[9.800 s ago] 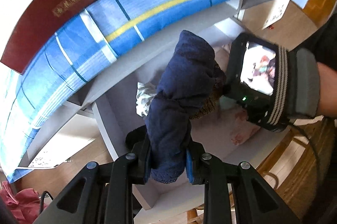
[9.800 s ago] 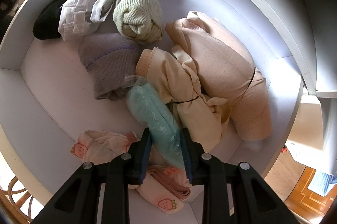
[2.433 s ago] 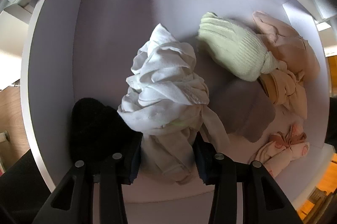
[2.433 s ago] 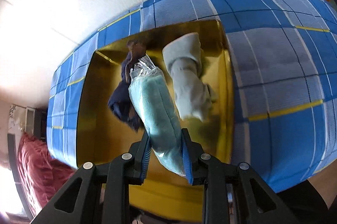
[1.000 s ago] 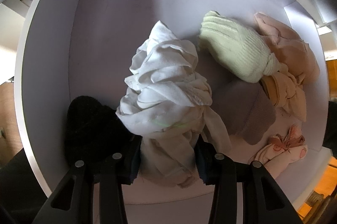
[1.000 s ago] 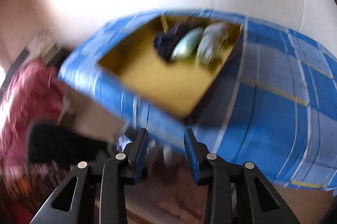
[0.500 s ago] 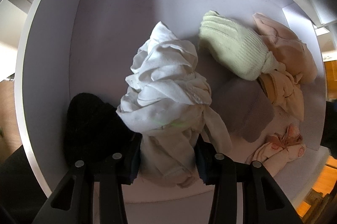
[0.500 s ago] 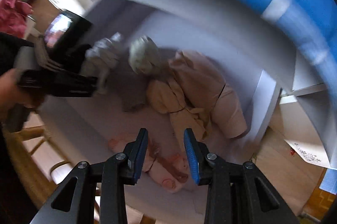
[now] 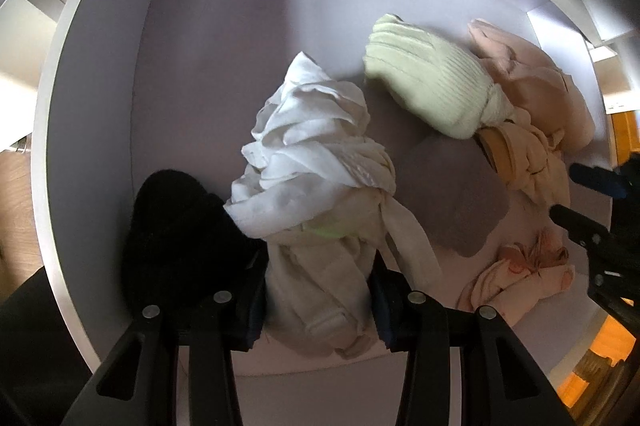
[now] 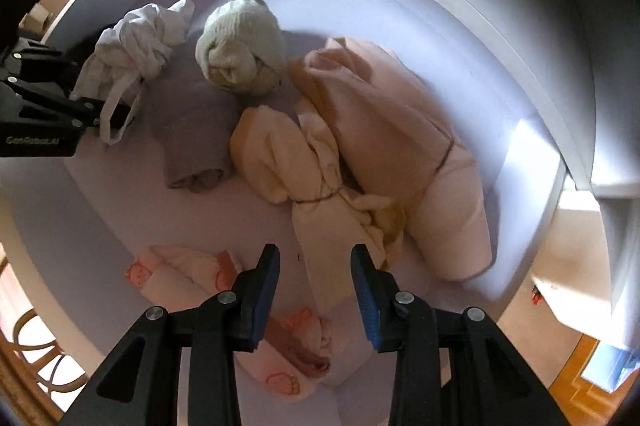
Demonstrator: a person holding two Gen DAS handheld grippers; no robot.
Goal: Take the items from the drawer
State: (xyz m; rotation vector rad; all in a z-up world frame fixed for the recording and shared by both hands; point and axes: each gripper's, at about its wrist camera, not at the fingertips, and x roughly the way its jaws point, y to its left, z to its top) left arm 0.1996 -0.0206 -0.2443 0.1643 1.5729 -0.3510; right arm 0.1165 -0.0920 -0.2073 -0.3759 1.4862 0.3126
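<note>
R gripper [image 10: 314,276] is back over the drawer [image 9: 100,74] w/ jaws spread and nothing between them; the teal bundle it carried 2.4 s ago is gone from its grasp, dropped in the yellow box, so that item's done. It now hangs tilted down at the cream tied bundle [image 10: 296,162], prob. next pick. L gripper [image 9: 318,302] hasn't shifted in 2.4 s: fingers either side of the white crumpled garment [image 9: 312,154], which still lies in the drawer beside the black item [image 9: 176,226]; can't tell if actually pinched.
</note>
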